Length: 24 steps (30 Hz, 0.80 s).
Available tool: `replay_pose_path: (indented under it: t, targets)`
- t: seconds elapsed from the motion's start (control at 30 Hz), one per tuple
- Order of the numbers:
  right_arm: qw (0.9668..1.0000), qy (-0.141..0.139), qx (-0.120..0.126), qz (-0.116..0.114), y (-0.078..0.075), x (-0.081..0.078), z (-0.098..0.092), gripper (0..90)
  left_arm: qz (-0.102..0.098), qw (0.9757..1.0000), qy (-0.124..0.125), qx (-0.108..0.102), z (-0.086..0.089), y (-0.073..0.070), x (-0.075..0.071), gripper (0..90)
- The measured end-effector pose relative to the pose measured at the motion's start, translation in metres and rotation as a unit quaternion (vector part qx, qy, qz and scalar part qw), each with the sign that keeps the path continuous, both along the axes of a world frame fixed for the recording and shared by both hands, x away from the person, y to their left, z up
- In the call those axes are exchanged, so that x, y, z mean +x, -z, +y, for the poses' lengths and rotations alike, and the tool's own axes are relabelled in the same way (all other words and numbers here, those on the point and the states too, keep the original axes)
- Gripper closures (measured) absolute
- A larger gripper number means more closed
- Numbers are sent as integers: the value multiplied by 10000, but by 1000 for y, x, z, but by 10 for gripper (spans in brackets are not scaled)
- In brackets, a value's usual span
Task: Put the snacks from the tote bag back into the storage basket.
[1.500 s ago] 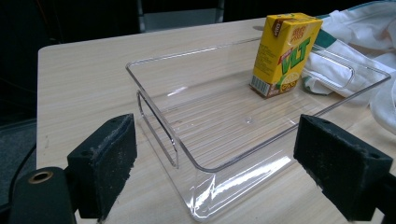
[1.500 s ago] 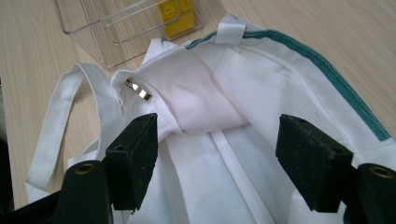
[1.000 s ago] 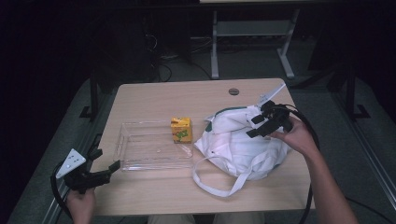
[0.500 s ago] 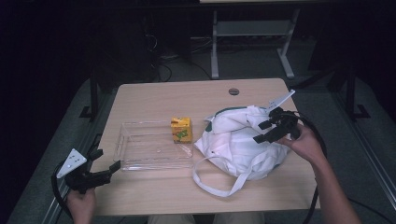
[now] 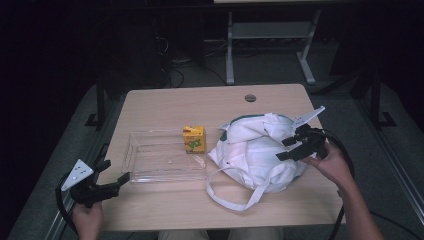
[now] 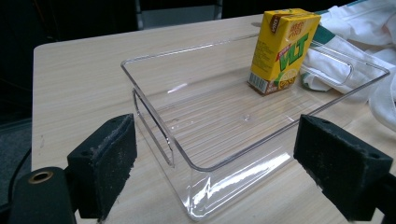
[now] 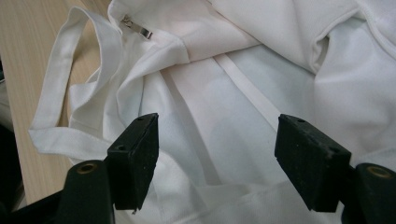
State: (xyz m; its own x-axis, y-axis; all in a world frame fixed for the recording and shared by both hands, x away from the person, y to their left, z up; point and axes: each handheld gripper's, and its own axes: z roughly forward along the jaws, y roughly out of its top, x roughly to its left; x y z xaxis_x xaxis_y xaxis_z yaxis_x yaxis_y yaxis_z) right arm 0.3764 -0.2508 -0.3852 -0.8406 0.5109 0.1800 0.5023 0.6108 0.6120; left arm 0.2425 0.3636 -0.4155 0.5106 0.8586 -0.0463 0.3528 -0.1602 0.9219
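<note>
- Your right gripper hovers over the white bag, fingers apart, pinching nothing.
- Your left gripper sits at the clear tray's near corner, away from the bag, fingers wide.
- The juice carton stands in the tray, beside the bag.

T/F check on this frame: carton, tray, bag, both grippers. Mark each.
1. The yellow drink carton stands upright inside the clear tray. True.
2. The right gripper is shut on the white bag. False: its jaws stand open over the fabric, gripping nothing.
3. The left gripper holds the tray. False: it is open, short of the tray's near end.
4. The bag's strap lies looped on the table. True.
</note>
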Motion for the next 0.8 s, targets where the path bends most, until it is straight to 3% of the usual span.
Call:
replay_pose_path:
  t: [0.4, 0.8]
  targets:
    - [9998, 181, 122, -20, 11, -17, -15, 302, 4, 10000, -3, 4, 0, 0, 0, 128]
    - [9988, 329, 269, -234, 14, -39, -26, 303, -12, 10000, 1, 9, -2, 0, 0, 128]
